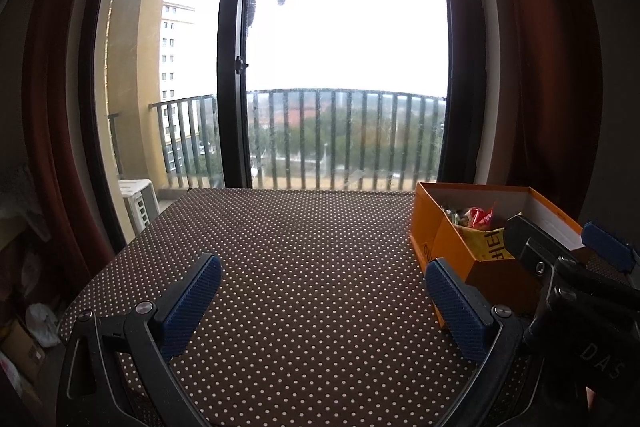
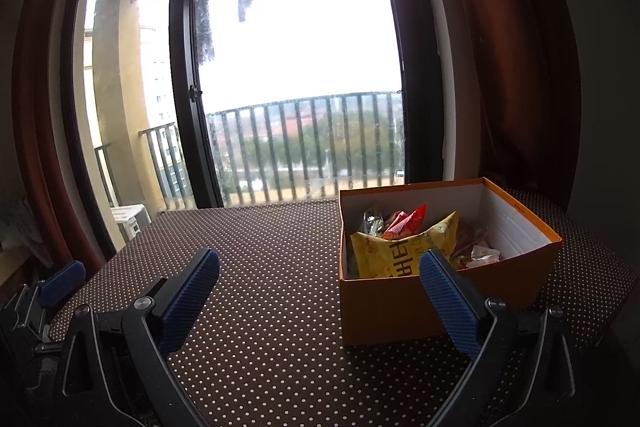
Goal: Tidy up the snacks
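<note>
- The left gripper (image 1: 322, 301) is hovering over the brown polka-dot tablecloth (image 1: 304, 239) with its blue-padded fingers (image 1: 191, 303) spread wide apart and nothing between them.
- The right gripper (image 2: 320, 301) is likewise standing wide open and empty, its jaws pointing toward the balcony window (image 2: 296, 67).
- An orange cardboard box (image 2: 400, 311) is sitting on the tablecloth just ahead of the right gripper's right finger (image 2: 450, 301), which is overlapping the box's near wall in the right wrist view.
- From the left gripper, the same box is lying ahead and off to the right, beyond its right finger.
- Inside the box, a yellow snack bag (image 2: 404, 253) is leaning toward the near wall, with a red packet (image 2: 408, 223) behind it, a silvery green packet (image 2: 372, 221) further back to the left, and a small pale wrapper (image 2: 484, 253) to the right.
- The right gripper is showing at the right edge of the left wrist view, close beside the box.
</note>
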Demonstrator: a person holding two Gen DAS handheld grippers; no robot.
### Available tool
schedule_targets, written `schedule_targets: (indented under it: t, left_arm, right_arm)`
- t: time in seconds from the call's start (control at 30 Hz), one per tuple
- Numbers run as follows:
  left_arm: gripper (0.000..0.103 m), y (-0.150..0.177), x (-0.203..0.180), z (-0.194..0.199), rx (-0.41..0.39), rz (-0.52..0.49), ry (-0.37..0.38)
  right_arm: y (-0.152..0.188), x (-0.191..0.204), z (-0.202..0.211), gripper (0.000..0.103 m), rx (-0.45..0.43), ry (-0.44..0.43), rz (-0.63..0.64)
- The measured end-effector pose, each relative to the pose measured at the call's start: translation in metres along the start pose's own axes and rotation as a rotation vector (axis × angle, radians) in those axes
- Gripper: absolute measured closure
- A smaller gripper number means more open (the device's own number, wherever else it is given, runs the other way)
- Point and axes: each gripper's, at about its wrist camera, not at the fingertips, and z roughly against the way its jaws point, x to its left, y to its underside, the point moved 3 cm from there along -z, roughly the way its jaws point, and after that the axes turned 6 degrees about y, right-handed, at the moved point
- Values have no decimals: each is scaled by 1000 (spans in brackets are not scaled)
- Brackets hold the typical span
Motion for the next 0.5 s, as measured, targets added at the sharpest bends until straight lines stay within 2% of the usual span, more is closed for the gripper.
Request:
schedule_targets:
  t: [0.5]
  left_arm:
    - [1,1,2,8,-11,6,-6]
  right_arm:
    - [0,0,2,2,-2,-13,-9]
